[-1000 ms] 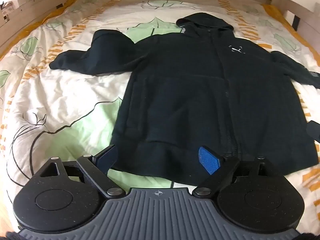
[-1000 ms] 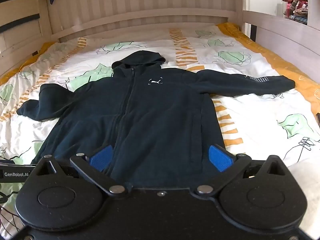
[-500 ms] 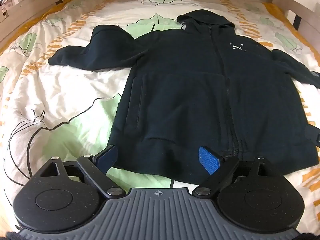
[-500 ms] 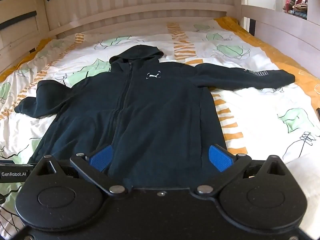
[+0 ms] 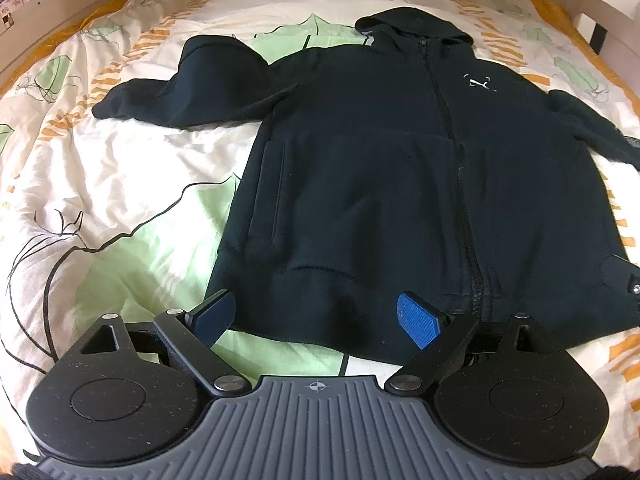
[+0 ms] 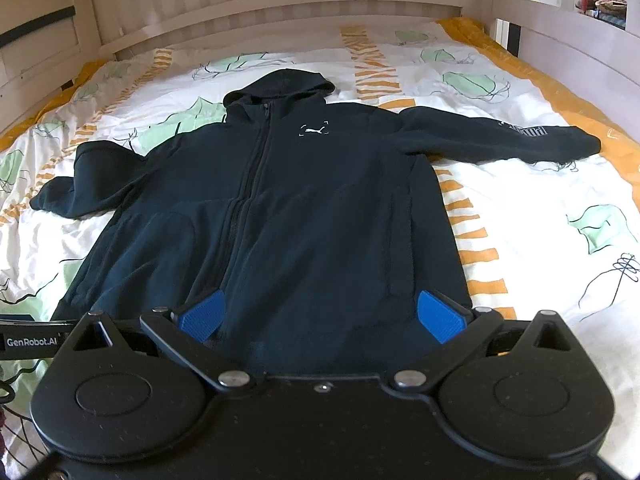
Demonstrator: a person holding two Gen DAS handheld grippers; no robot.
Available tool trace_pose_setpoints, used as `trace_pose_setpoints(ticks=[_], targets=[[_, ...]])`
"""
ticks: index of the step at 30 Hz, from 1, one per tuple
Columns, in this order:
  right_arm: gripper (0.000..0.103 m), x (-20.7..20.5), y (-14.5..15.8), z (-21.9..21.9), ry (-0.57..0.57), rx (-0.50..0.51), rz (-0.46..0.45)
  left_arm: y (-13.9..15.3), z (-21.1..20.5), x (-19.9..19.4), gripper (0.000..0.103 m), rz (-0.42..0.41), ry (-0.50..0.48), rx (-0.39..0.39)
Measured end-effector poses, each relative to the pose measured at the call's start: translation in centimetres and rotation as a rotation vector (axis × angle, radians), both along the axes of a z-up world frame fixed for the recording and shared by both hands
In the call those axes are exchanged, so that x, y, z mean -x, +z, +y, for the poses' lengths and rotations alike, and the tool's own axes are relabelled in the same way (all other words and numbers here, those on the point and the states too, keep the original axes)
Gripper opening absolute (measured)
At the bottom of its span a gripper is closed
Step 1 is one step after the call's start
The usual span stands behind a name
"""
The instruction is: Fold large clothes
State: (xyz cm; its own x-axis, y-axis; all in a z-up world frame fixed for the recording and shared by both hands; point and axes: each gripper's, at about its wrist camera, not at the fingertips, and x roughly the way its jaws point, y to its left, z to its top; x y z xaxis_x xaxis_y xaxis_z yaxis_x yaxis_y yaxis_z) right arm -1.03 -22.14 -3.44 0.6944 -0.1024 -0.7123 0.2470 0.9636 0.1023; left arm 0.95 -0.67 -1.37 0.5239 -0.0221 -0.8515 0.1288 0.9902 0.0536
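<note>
A black zip-up hoodie [image 5: 400, 168] lies flat, front up, on the bed, hood at the far end; it also shows in the right wrist view [image 6: 280, 208]. Its left sleeve [image 5: 180, 84] is bunched, its right sleeve [image 6: 500, 140] stretches straight out. My left gripper [image 5: 316, 318] is open and empty, hovering over the hem near the hoodie's left bottom corner. My right gripper [image 6: 320, 316] is open and empty over the hem on the right half. The left gripper's edge [image 6: 28, 340] shows at the left of the right wrist view.
The bed has a white cover with green leaves and orange stripes [image 6: 540, 220]. A wooden slatted headboard [image 6: 280, 4] stands at the far end, and wooden rails [image 6: 560, 44] run along the sides.
Both grippers have moved forward and lower toward the hoodie's hem. The hoodie looks larger in both views. The jaws stay open.
</note>
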Motion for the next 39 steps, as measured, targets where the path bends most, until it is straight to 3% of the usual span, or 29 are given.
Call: trace_pose_setpoints(ticks=[22, 39], targets=[[0.102, -0.7, -0.4, -0.6, -0.004, -0.035, 0.024, -0.3, -1.1, -0.3, 0.088, -0.007, -0.039, -0.014], [0.102, -1.0, -0.2, -0.1, 0.008, -0.037, 0.027, -0.6, -0.4, -0.8, 0.088, 0.008, 0.003, -0.019]])
